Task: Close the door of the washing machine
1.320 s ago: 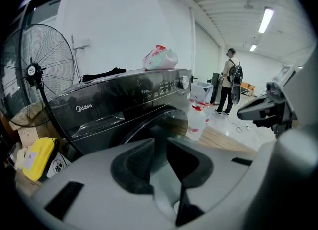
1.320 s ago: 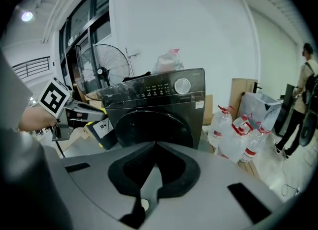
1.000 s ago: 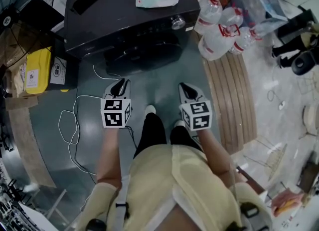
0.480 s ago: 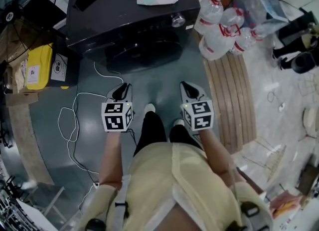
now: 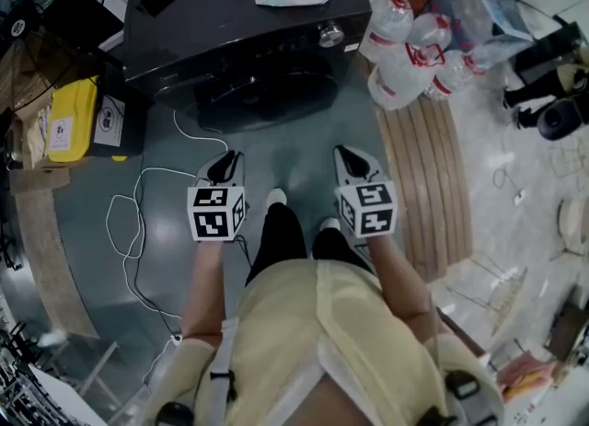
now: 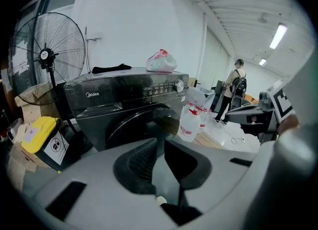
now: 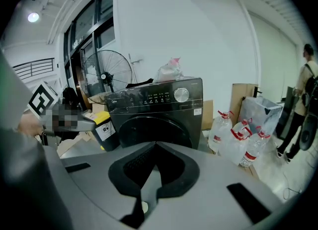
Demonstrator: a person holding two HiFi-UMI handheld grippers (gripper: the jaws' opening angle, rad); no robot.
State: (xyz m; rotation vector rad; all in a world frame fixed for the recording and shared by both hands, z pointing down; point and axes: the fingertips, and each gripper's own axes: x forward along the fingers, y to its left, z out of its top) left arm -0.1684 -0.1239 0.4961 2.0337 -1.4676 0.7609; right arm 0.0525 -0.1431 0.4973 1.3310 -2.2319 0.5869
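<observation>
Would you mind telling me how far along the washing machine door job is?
Done, it seems: the round door sits flush in the washing machine front. In hand: nothing; the left gripper, whose jaws have just been closing with nothing between them, and the right gripper, shut and empty, hang clear of it. Left: nothing visible.

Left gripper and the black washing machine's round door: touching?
Apart. The head view shows grey floor between the left gripper and the black washing machine's round door. The gripper's jaws have just been closing, with nothing between them.
</observation>
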